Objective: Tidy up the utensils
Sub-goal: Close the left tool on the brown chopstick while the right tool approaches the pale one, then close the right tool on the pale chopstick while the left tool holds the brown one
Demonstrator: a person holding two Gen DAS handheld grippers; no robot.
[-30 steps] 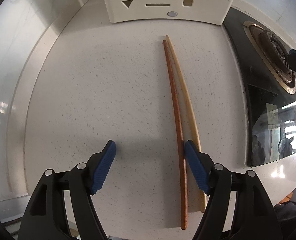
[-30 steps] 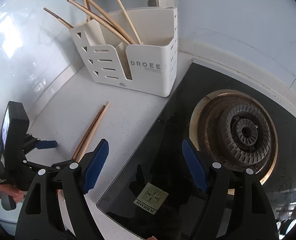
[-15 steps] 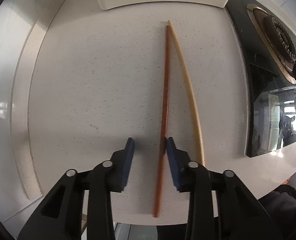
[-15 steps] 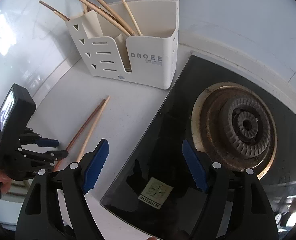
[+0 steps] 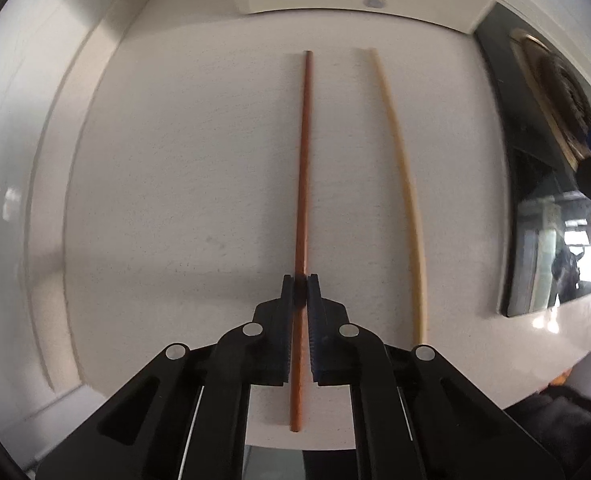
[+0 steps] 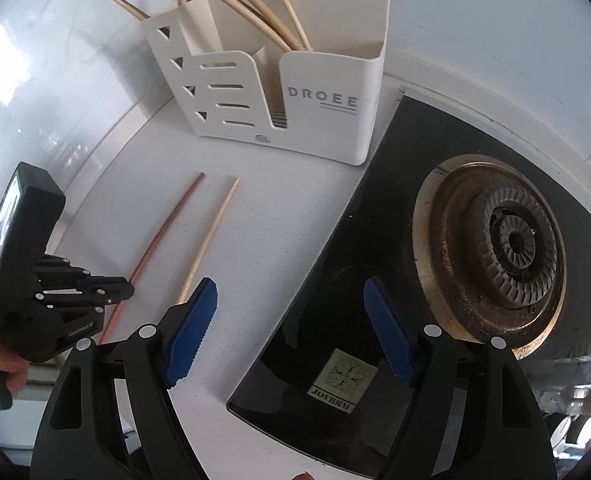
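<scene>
Now my left tongs [image 5: 301,280] have just been closing, and their blue pads press on the thin reddish-brown wooden chopstick [image 5: 304,160]. It lies flat on the white speckled counter [image 5: 175,160], and its long axis runs straight ahead of these tongs toward the cream plastic utensil holder [image 6: 327,92]. The pale bamboo chopstick [image 5: 399,168] lies just beside it, on the right of the left tongs, apart from it and nearly parallel. My right tongs [image 6: 291,328] stand wide open and hold nothing; the pale stick starts just beyond their left pad, so I judge this hand is nearer to it. The holder's top is cut off in the left view, and the pale stick's near end is hidden in the right view.
</scene>
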